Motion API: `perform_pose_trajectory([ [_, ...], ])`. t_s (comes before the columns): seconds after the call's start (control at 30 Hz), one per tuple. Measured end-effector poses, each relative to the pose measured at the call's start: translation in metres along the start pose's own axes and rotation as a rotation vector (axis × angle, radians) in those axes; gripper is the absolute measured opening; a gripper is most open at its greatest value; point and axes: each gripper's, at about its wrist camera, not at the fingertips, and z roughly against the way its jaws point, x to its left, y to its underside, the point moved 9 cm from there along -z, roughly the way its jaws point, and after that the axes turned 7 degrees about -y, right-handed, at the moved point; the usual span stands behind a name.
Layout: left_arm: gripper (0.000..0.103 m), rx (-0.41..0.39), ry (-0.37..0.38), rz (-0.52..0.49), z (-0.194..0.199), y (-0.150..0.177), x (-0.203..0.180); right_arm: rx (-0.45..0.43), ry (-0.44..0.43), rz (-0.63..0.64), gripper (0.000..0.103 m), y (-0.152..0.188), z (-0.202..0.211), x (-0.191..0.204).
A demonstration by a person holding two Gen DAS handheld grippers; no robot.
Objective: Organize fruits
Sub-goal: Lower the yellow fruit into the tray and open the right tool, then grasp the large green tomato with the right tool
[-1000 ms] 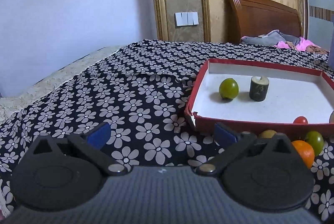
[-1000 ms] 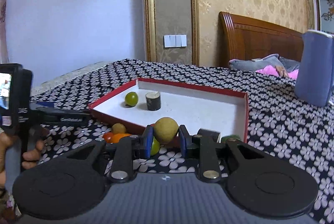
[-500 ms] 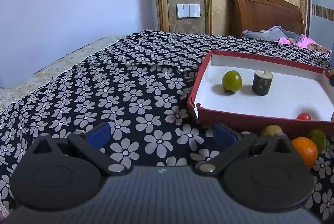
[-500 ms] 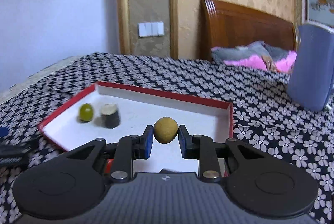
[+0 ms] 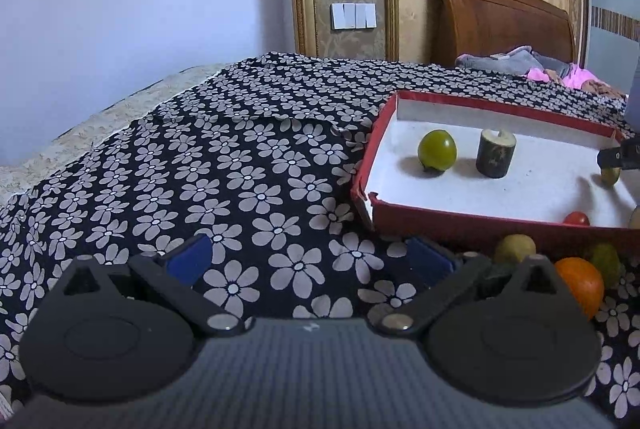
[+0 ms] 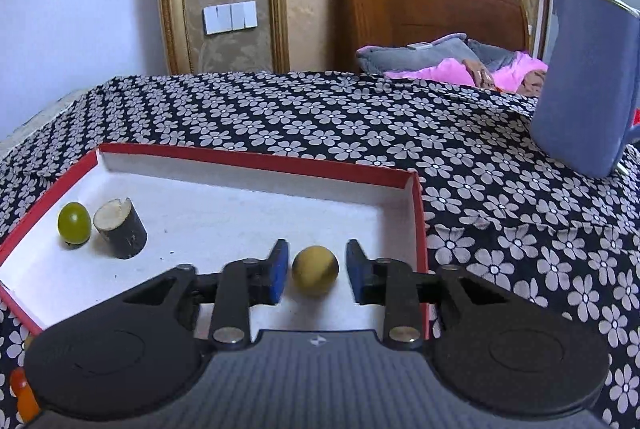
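Note:
A red box with a white floor (image 6: 256, 213) (image 5: 532, 185) lies on the flowered bedspread. In it are a green fruit (image 6: 73, 221) (image 5: 437, 150), a dark cut cylinder piece (image 6: 120, 229) (image 5: 495, 153) and a small red fruit (image 5: 576, 218). My right gripper (image 6: 313, 271) is open over the box, with a tan round fruit (image 6: 315, 270) between its blue pads, not touched by them. My left gripper (image 5: 310, 255) is open and empty above the bedspread, left of the box. An orange fruit (image 5: 581, 285), a yellowish fruit (image 5: 514, 247) and a green fruit (image 5: 607, 261) lie outside the box's near wall.
A blue container (image 6: 586, 81) stands on the bed right of the box. Grey and pink bedding (image 6: 440, 61) lies by the wooden headboard (image 6: 424, 13). The bedspread's left edge (image 5: 100, 117) drops off beside the wall.
My right gripper has moved over the box, come down and opened; the tan fruit is no longer clamped between the pads. The left gripper has shifted only slightly.

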Motion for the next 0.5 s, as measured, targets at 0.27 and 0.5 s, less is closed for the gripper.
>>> perform_pose_trajectory([
  [0.27, 0.103, -0.021, 0.051, -0.003, 0.009, 0.000, -0.004, -0.086, -0.135, 0.058, 0.040, 0.024, 0.068, 0.028],
  [0.5, 0.103, -0.056, 0.135, -0.041, 0.027, -0.002, -0.013, -0.116, -0.224, 0.113, 0.044, 0.059, 0.107, 0.054],
])
